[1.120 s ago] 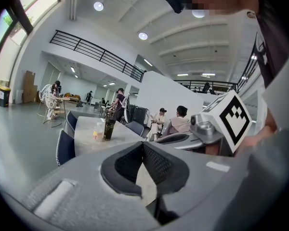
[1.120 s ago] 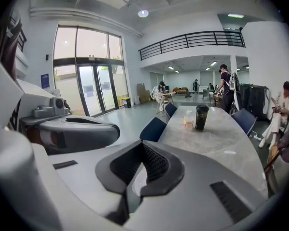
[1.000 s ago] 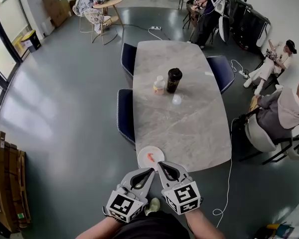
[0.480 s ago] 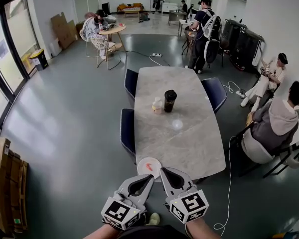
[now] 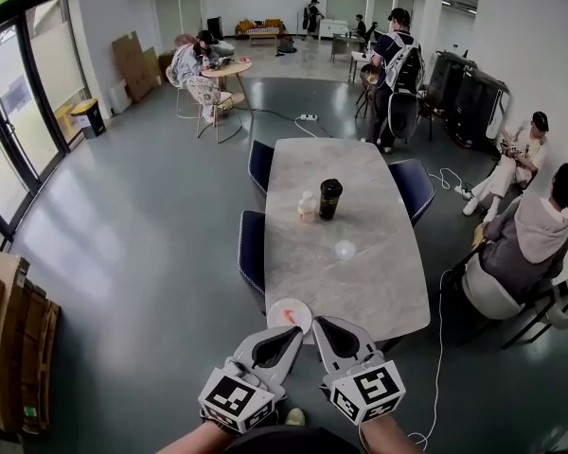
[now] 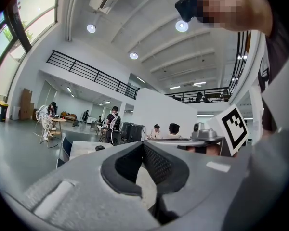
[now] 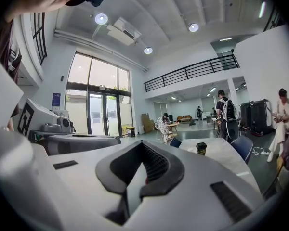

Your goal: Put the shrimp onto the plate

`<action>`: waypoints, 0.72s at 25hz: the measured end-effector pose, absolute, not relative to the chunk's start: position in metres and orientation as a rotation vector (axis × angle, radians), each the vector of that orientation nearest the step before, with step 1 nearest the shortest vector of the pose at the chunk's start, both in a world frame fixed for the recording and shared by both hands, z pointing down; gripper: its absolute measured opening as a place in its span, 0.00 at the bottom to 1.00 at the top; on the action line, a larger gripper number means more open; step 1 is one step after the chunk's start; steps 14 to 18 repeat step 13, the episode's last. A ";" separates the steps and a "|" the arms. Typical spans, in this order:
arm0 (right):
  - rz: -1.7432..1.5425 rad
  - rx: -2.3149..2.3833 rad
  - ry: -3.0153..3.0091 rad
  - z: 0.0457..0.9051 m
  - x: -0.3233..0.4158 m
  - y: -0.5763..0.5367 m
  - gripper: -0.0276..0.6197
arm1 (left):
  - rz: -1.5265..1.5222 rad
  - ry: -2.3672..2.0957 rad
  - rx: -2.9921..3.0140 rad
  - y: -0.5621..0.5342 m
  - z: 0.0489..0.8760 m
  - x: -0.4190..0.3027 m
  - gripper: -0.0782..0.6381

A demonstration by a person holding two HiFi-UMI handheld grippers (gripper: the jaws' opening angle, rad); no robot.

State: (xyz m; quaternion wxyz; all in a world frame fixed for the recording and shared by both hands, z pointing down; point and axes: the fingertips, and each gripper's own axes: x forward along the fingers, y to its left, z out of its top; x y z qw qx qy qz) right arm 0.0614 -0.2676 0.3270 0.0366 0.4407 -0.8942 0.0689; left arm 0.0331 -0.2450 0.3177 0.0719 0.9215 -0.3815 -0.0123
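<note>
1. Head view shows the shrimp (image 5: 288, 316), a small orange curl, already lying on the white plate (image 5: 303, 307), which sits at the table's (image 5: 360, 253) near edge, just ahead of both tools' tips
2. Left gripper (image 5: 286, 335) is held low in front of the person with its tips just short of the plate's near rim; in the left gripper view its jaws meet at the tips and only the oval hollow behind them gapes, with nothing gripped
3. Right gripper (image 5: 320, 323) sits close beside the left one, its tips next to the plate's right side; in the right gripper view its jaws are likewise closed at the tips and empty, and a small red speck seen through the hollow is probably the shrimp beyond
4. Judging from this, the task's goal looks met, since the shrimp rests inside the plate and neither tool is carrying anything
5. If the shrimp needs moving, it should be very light, small and probably somewhat slick, whether real or a model I cannot tell; a hard pinch could make it pop out sideways
6. The best hold would be across the thick middle of the curl, jaws opened only a little wider than the body and closed gently, not on the thin tail
7. The plate looks light and could slide off the near edge if a tool nudges it
</note>
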 end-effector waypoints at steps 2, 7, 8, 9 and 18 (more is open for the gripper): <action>0.212 1.359 -2.746 0.326 0.065 -0.265 0.04 | -0.043 -1.154 2.767 -0.244 0.317 0.034 0.12; 0.196 1.369 -2.749 0.324 0.068 -0.259 0.04 | -0.050 -1.156 2.771 -0.239 0.317 0.037 0.12; 0.194 1.371 -2.749 0.324 0.068 -0.258 0.04 | -0.051 -1.155 2.772 -0.237 0.317 0.037 0.12; 0.192 1.372 -2.748 0.323 0.068 -0.256 0.04 | -0.052 -1.153 2.772 -0.235 0.317 0.037 0.12; 0.186 1.374 -2.747 0.324 0.066 -0.248 0.04 | -0.049 -1.149 2.770 -0.227 0.319 0.036 0.12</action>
